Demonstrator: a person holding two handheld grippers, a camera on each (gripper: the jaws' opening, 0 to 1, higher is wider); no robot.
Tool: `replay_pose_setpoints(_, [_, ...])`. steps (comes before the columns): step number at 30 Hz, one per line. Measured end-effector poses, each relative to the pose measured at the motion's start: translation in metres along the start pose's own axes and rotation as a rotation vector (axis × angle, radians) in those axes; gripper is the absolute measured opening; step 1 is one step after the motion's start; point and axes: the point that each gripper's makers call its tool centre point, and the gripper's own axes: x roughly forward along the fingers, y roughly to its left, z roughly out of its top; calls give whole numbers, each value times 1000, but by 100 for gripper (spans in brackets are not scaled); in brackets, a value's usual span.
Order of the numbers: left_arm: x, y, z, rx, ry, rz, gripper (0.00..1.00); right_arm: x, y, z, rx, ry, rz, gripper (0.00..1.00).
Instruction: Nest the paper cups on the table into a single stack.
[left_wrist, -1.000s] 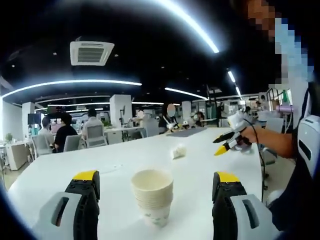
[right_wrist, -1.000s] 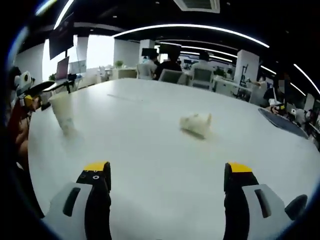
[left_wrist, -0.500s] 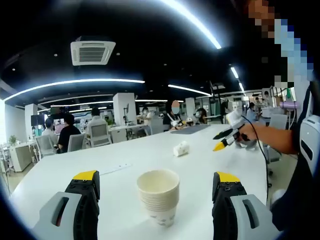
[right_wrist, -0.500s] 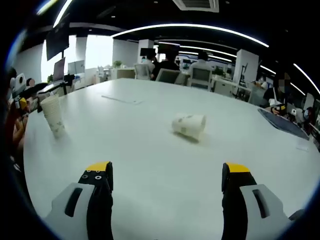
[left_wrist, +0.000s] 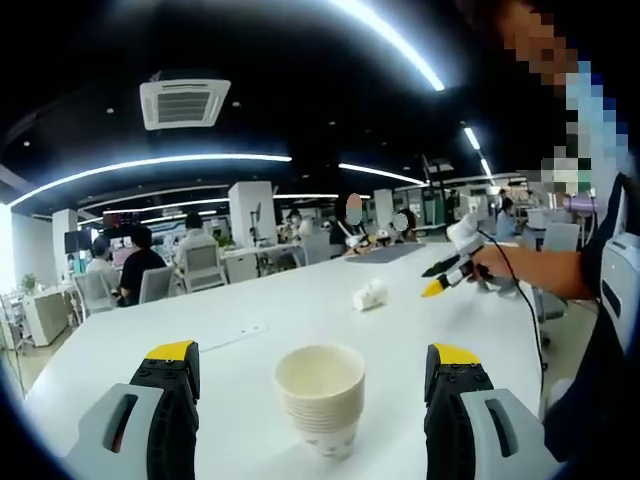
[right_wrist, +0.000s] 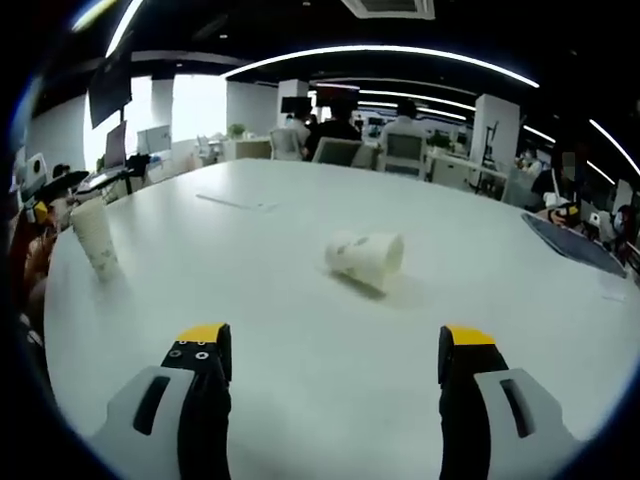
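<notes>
Your loose cup (right_wrist: 365, 259) lies on its side on the counter (right_wrist: 300, 330), ahead of the right tool (right_wrist: 331, 345) and well apart from the stack (left_wrist: 320, 398), which stands upright between the spread jaws of the left tool (left_wrist: 313, 360). Both tools are spread wide and hold nothing.

Expect the cup to be very light, thin-walled and easy to crush; on its side it will likely roll or skid if nudged. Take it across the body near the rim, where paper is stiffest, with a gentle pinch.

The stack is light too and could tip, so steady it low.

A paper strip (right_wrist: 236, 203) lies far off. Nothing stands between the right tool and the cup. Chairs and people sit beyond the counter.
</notes>
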Motion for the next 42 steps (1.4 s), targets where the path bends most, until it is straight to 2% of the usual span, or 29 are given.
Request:
replay_pose_setpoints(7, [6, 6, -2, -4, 16, 18, 99, 22, -13, -2, 12, 2, 23, 85])
replay_pose_setpoints(10, [9, 8, -4, -4, 26, 27, 99, 36, -22, 2, 22, -4, 39, 84])
replay_pose_setpoints(17, [15, 8, -8, -2, 53, 35, 99, 64, -34, 8, 56, -46, 69, 69])
replay_pose_setpoints(23, [17, 8, -8, 5, 68, 39, 99, 84, -30, 6, 68, -66, 98, 58])
replay_pose_setpoints(28, [20, 10, -7, 9, 76, 46, 99, 91, -21, 7, 79, -89, 129, 48])
replay_pose_setpoints(36, [26, 8, -4, 18, 81, 41, 99, 95, -19, 9, 75, -108, 144, 32])
replay_pose_setpoints(42, [28, 6, -2, 24, 81, 36, 99, 96, -15, 12, 63, -129, 160, 15])
